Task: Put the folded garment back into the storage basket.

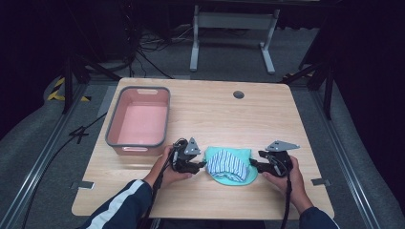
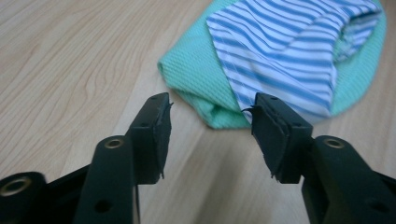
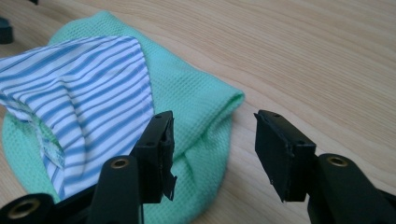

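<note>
We see the folded cloth (image 1: 229, 165) lying on the table (image 1: 210, 109) between both grippers, left (image 2: 211, 122) and right (image 3: 214, 140); each stands half open, holding nothing, flanking its long axis equally.

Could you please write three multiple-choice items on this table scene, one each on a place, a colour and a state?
1. Where does the pink bin stand on the table in the high view?
A. left of the folded cloth
B. right of it
C. on top of it

2. What colours are the stripes on the folded cloth?
A. red and black
B. blue and white
C. yellow and grey

3. How do the jaws of the left tool stand?
A. clamped on the cloth
B. apart, with nothing pressed between them
C. clamped on the bin's rim

Answers: 1 A, the bin sits at the table's left; 2 B, blue and white stripes over green fabric; 3 B, a gap shows between the pads.
</note>
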`<action>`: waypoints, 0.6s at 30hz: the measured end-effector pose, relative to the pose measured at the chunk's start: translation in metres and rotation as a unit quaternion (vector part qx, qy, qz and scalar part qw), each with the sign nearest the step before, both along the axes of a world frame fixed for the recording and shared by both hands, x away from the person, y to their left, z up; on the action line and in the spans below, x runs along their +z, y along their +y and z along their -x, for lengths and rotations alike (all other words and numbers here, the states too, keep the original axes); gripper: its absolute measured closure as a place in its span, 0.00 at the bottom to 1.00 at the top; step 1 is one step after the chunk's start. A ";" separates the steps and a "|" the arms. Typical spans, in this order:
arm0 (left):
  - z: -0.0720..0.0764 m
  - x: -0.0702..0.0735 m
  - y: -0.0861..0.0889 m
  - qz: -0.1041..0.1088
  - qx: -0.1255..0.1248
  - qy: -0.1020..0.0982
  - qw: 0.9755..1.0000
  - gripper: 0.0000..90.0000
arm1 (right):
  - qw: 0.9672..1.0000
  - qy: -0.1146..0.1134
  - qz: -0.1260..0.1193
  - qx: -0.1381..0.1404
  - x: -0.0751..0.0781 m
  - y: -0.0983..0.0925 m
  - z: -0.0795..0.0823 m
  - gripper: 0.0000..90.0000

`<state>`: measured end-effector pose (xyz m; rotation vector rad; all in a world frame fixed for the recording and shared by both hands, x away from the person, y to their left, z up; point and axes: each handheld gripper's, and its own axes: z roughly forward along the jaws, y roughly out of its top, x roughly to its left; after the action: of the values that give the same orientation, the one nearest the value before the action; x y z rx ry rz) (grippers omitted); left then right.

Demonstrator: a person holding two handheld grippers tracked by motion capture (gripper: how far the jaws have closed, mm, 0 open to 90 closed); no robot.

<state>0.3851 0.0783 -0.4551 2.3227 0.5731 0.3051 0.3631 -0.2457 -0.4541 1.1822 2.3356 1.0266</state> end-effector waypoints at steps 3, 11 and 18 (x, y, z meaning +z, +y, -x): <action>-0.010 -0.004 -0.007 0.004 0.013 0.005 1.000 0.56 | 1.000 0.006 0.009 0.003 -0.004 0.008 -0.003 0.54; -0.021 -0.019 -0.017 0.005 0.021 0.033 0.999 0.44 | 1.000 0.019 0.021 0.001 -0.012 0.012 -0.005 0.50; -0.021 -0.024 -0.015 0.013 0.033 0.045 0.998 0.30 | 0.999 0.026 0.033 0.004 -0.018 0.016 -0.004 0.41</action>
<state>0.4066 0.0630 -0.4791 2.3043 0.6950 0.2237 0.3675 -0.2298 -0.4724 1.1898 2.3956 0.9255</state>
